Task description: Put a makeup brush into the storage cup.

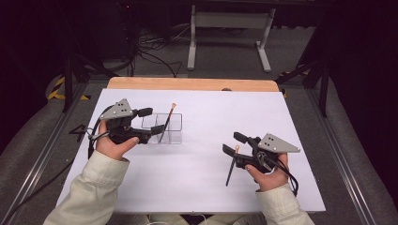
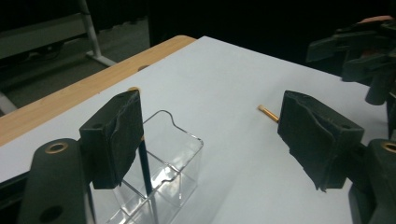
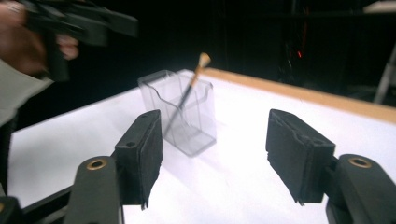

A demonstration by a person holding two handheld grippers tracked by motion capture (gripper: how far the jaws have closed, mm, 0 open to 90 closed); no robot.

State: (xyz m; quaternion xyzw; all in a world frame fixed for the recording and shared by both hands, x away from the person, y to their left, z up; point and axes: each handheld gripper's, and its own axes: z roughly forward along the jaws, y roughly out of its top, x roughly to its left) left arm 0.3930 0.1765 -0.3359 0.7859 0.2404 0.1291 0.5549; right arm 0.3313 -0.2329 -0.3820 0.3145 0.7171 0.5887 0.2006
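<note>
A clear plastic holder with several compartments stands on the white table, left of centre. A dark-handled brush leans in it, bristles up. My left gripper hovers at the holder's left side, open; in the left gripper view the left gripper has its jaws wide apart, with the brush and the holder beside the left jaw. A second brush lies on the table under my right gripper. In the right gripper view the right gripper is open and holds nothing, facing the holder.
A wooden strip runs along the table's far edge. Beyond it are a white stand and cables on the floor. The end of the second brush peeks out behind the left gripper's right jaw.
</note>
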